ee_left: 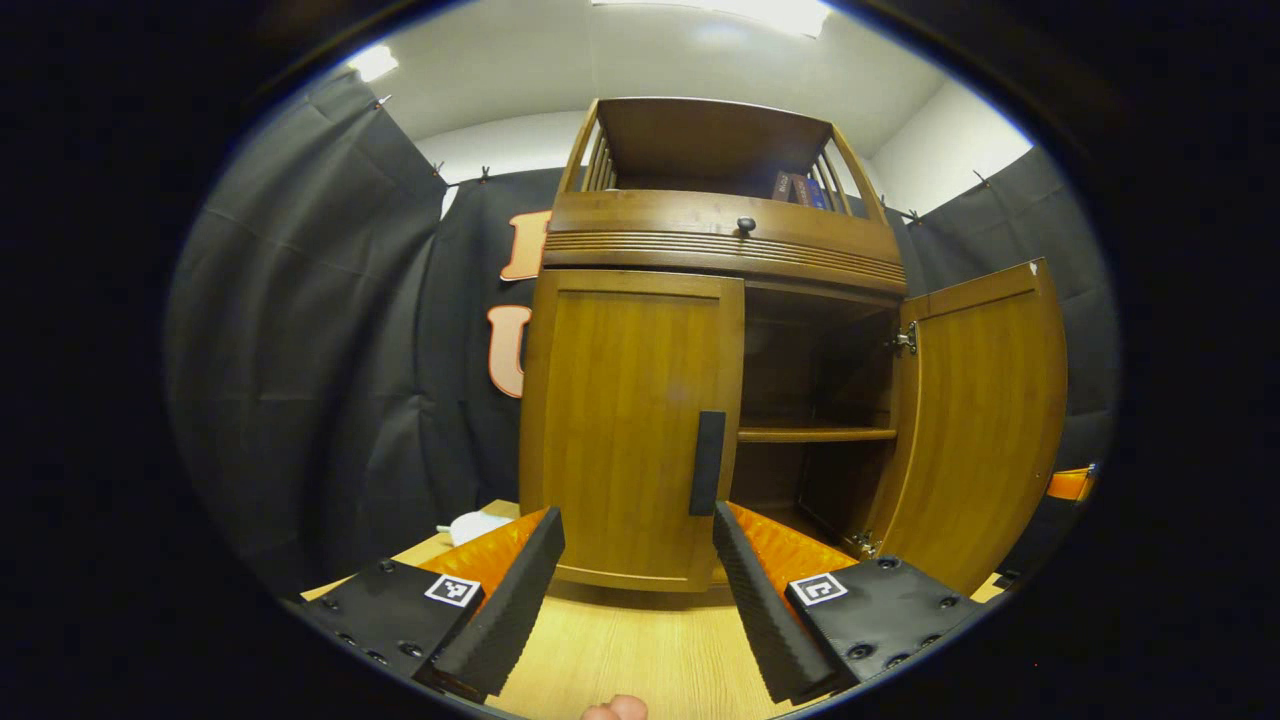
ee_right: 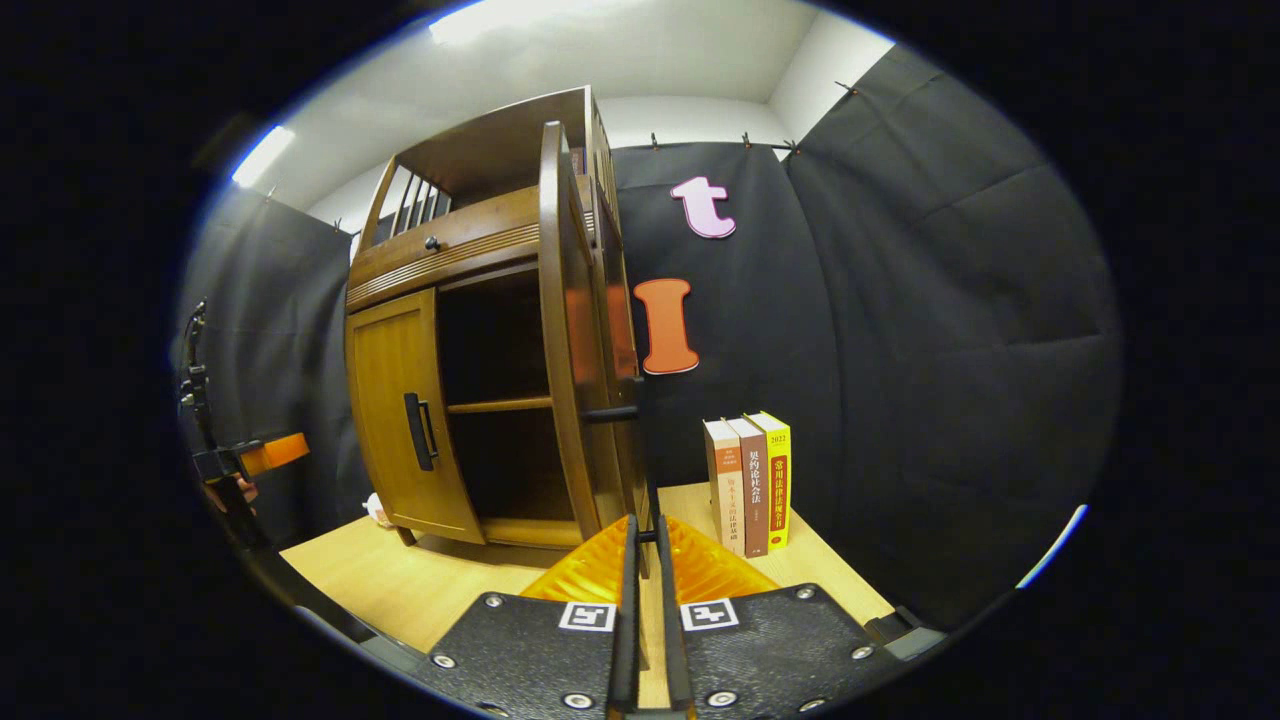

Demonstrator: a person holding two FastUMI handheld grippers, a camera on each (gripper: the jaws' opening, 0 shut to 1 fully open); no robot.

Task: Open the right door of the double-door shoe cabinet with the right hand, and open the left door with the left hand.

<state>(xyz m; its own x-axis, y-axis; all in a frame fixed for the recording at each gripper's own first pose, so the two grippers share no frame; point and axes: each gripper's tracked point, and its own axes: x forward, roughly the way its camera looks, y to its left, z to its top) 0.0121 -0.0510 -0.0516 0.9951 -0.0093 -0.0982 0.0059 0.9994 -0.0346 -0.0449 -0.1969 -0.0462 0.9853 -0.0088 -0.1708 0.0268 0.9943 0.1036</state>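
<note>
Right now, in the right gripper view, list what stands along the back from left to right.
Left gripper at the edge → closed left door with its handle → open compartment with a shelf → right door swung open, edge-on → three upright books on the table.

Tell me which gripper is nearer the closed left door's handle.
Left. The left gripper sits open just before the handle; the right gripper is off by the open right door.

Left hand-held gripper point(ee_left: 638, 530) gapes wide, level; right hand-held gripper point(ee_right: 646, 525) has fingers nearly together
</note>
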